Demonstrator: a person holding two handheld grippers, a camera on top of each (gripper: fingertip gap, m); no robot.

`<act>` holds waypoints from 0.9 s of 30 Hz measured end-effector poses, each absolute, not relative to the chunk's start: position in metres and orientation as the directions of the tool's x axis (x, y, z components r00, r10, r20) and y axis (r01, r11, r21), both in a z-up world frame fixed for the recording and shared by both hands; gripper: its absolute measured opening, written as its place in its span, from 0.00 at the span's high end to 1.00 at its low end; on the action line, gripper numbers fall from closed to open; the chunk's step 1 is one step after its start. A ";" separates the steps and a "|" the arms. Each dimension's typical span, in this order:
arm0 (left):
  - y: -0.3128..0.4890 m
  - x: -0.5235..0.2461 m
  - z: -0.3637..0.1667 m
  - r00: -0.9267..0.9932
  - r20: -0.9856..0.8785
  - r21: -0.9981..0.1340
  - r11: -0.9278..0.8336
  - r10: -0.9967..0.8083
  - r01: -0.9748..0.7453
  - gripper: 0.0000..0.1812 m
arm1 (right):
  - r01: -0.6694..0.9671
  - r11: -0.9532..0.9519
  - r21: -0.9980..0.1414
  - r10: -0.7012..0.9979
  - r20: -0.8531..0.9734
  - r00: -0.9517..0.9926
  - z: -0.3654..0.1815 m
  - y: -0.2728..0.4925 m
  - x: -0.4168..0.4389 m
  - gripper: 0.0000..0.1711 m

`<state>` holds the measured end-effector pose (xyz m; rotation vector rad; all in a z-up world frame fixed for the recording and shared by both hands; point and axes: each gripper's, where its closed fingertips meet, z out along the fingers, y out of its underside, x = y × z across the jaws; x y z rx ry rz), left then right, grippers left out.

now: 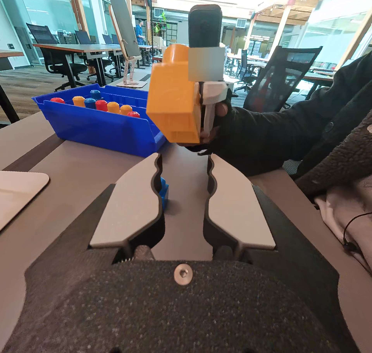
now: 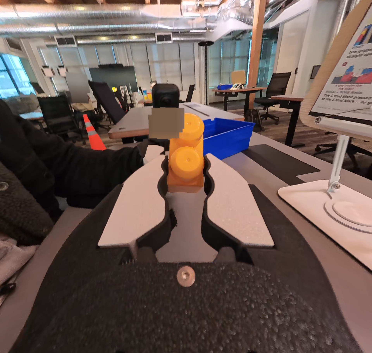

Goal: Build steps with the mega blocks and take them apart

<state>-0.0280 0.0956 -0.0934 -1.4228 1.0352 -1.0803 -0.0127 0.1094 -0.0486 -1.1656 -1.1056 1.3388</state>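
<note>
— Orange plastic first: where is the two-stud block (image 2: 186,162)?

— Clamped between the fingertips of the right hand-held gripper (image 2: 185,169), studs toward that gripper's own camera. From the left wrist view the same orange block (image 1: 173,95) hangs in the air above the grey counter (image 1: 80,162), tilted, well ahead of the left hand-held gripper (image 1: 184,168) and higher than it.

— And the left hand-held gripper's state?

— Its jaws stand apart with bare counter between them; they grip nothing. A small blue block (image 1: 164,192) sits on the counter just beside the left finger, mostly hidden behind it; whether they touch I cannot tell.

— What lies beyond?

— A blue bin (image 1: 100,125) ahead and to the left of the left hand-held gripper, holding red, orange and blue blocks (image 1: 100,103) with studs up. In the right wrist view that bin (image 2: 227,135) sits just behind the held block, to its right. Farther right stands a white stand (image 2: 322,198) carrying an instruction card (image 2: 342,81)
</note>
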 end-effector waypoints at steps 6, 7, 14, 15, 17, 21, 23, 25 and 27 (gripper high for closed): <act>0.105 -0.033 -0.085 0.292 0.087 -0.996 -0.094 -0.953 -0.009 0.74 | -0.175 -0.158 -0.972 0.987 -0.159 -0.007 -0.040 0.121 -0.006 0.81; 0.108 -0.035 -0.082 0.306 0.090 -0.996 -0.093 -0.948 0.005 0.73 | -0.184 -0.172 -0.968 0.985 -0.174 -0.006 -0.039 0.123 -0.004 0.81; 0.112 -0.039 -0.067 0.325 0.147 -0.987 -0.118 -0.934 0.106 0.73 | -0.251 -0.254 -0.934 0.966 -0.260 -0.011 -0.032 0.133 0.002 0.81; 0.112 -0.038 -0.065 0.322 0.161 -0.984 -0.126 -0.933 0.128 0.73 | -0.256 -0.259 -0.931 0.964 -0.265 -0.011 -0.032 0.133 0.002 0.81; 0.111 -0.034 -0.059 0.305 0.208 -0.970 -0.155 -0.929 0.189 0.73 | -0.270 -0.271 -0.924 0.961 -0.275 -0.023 -0.032 0.132 0.001 0.81; 0.108 -0.026 -0.048 0.273 0.280 -0.934 -0.195 -0.920 0.299 0.72 | -0.292 -0.308 -0.906 0.951 -0.303 -0.062 -0.034 0.124 -0.008 0.81; 0.107 -0.023 -0.042 0.257 0.306 -0.915 -0.208 -0.917 0.346 0.71 | -0.301 -0.321 -0.898 0.947 -0.311 -0.081 -0.036 0.119 -0.013 0.81; 0.106 -0.023 -0.038 0.248 0.323 -0.901 -0.217 -0.913 0.376 0.71 | -0.308 -0.334 -0.891 0.942 -0.318 -0.103 -0.037 0.114 -0.017 0.81; 0.107 -0.024 -0.036 0.251 0.332 -0.893 -0.217 -0.909 0.395 0.72 | -0.302 -0.330 -0.894 0.944 -0.311 -0.111 -0.039 0.110 -0.021 0.81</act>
